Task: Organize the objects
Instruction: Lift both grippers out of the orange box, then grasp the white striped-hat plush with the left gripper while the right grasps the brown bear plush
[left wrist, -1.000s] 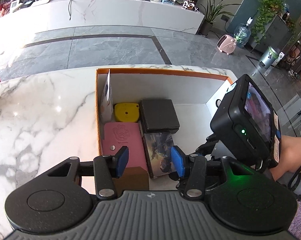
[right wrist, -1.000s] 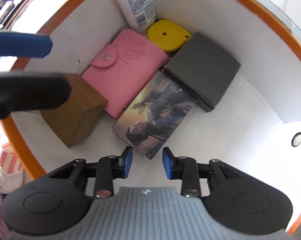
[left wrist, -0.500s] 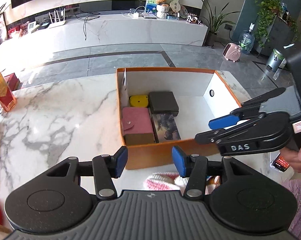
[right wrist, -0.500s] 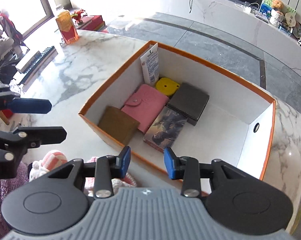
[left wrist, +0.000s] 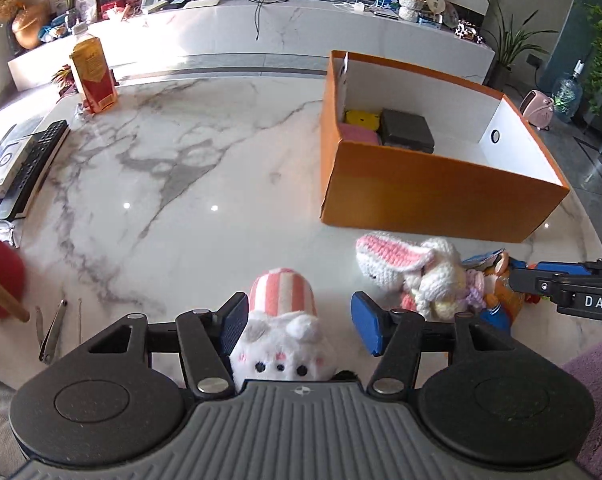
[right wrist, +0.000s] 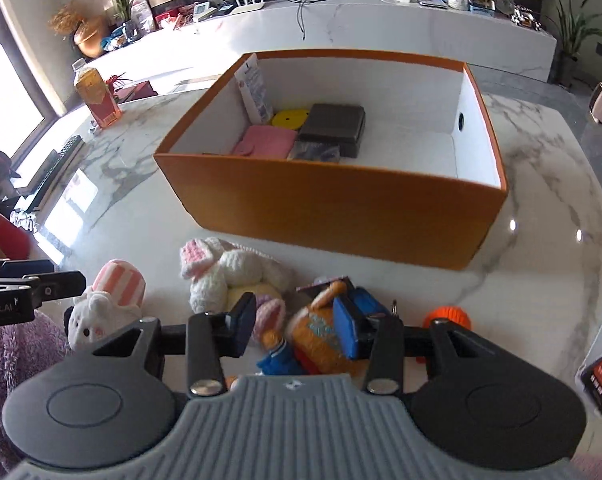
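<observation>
Both grippers, jaws opening and unclenched, hover over soft toys at the tabletop's near edge: left gripper (left wrist: 297,326) straddles a striped plush (left wrist: 283,320), right gripper (right wrist: 295,326) an orange toy (right wrist: 313,336), likely bound for the orange box (right wrist: 333,216).

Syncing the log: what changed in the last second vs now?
Both grippers pulled back out of the orange box to the toys in front. Left gripper, jaws opening, now straddles the pink-striped plush; right gripper, jaws opening, is over the orange doll. Nothing gripped. Box contents unchanged.
</observation>
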`<action>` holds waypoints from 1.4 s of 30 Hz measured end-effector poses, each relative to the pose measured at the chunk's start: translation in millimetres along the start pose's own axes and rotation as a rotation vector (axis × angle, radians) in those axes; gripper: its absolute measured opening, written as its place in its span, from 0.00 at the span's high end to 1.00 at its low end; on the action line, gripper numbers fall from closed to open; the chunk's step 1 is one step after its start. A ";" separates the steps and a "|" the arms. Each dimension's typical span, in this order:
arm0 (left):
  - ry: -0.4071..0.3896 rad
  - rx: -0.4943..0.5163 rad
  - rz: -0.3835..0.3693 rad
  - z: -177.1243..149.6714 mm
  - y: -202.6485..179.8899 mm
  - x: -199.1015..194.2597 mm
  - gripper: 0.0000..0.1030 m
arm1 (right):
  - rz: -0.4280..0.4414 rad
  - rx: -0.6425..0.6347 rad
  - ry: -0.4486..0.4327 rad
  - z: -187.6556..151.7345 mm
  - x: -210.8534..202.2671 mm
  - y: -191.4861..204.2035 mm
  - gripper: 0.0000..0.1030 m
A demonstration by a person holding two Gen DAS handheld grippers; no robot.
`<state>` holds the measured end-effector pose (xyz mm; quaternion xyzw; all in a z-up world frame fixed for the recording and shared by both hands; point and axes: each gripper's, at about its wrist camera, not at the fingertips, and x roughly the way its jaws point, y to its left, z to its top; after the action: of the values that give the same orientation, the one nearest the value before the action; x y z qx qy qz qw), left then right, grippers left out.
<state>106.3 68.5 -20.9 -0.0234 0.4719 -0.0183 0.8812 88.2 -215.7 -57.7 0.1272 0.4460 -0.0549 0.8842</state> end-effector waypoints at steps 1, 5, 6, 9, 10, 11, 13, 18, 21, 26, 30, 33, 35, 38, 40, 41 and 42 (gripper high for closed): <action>0.001 0.012 0.008 -5.1 -0.6 -0.1 0.33 | 0.001 0.019 -0.002 -6.1 0.8 -1.0 0.54; 0.009 0.065 0.027 -19.6 -5.3 4.3 0.28 | 0.008 0.097 0.004 -29.7 5.0 -5.1 0.49; 0.018 0.072 0.038 -22.2 -5.6 7.4 0.28 | 0.008 0.106 0.008 -33.9 6.7 -5.3 0.49; 0.025 0.078 0.074 -28.7 -5.9 14.9 0.28 | -0.001 0.117 0.015 -38.8 11.8 -5.6 0.47; 0.021 0.081 0.083 -30.3 -6.0 16.3 0.27 | -0.007 0.120 0.016 -39.5 12.8 -5.7 0.44; 0.017 0.083 0.088 -32.0 -5.7 17.7 0.26 | -0.013 0.124 0.016 -40.4 13.7 -6.3 0.42; 0.017 0.080 0.099 -34.5 -4.2 22.3 0.25 | -0.019 0.136 0.019 -42.8 15.1 -7.8 0.39; 0.018 0.081 0.088 -36.8 -3.5 26.4 0.21 | -0.030 0.168 0.033 -47.3 22.0 -13.0 0.37; 0.024 0.077 0.076 -37.7 -2.9 29.2 0.19 | -0.024 0.179 0.039 -47.7 26.2 -13.6 0.36; 0.032 0.069 0.064 -37.8 -2.5 33.9 0.16 | -0.017 0.192 0.049 -46.2 33.2 -13.2 0.36; 0.045 0.070 0.056 -37.8 -2.3 40.4 0.15 | -0.018 0.204 0.060 -45.1 41.9 -13.2 0.35; 0.055 0.058 0.049 -36.9 -0.7 44.2 0.15 | -0.026 0.209 0.065 -44.1 46.8 -13.9 0.35; 0.066 0.049 0.042 -35.9 0.5 47.0 0.15 | -0.031 0.206 0.067 -44.8 49.7 -13.9 0.37; 0.081 0.025 0.035 -35.0 3.9 50.7 0.15 | -0.029 0.201 0.064 -46.6 51.8 -14.1 0.40; 0.084 0.013 0.031 -34.6 5.7 51.8 0.15 | -0.023 0.198 0.062 -47.1 51.7 -14.5 0.43; 0.085 0.010 0.031 -34.3 6.1 52.3 0.15 | -0.018 0.199 0.061 -47.6 51.4 -14.9 0.48; 0.084 0.010 0.032 -34.6 5.9 52.4 0.16 | -0.011 0.203 0.063 -48.0 50.9 -15.5 0.49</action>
<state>106.6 70.7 -83.9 -0.0108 0.5087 -0.0077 0.8609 78.2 -216.7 -128.6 0.2152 0.4664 -0.1005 0.8521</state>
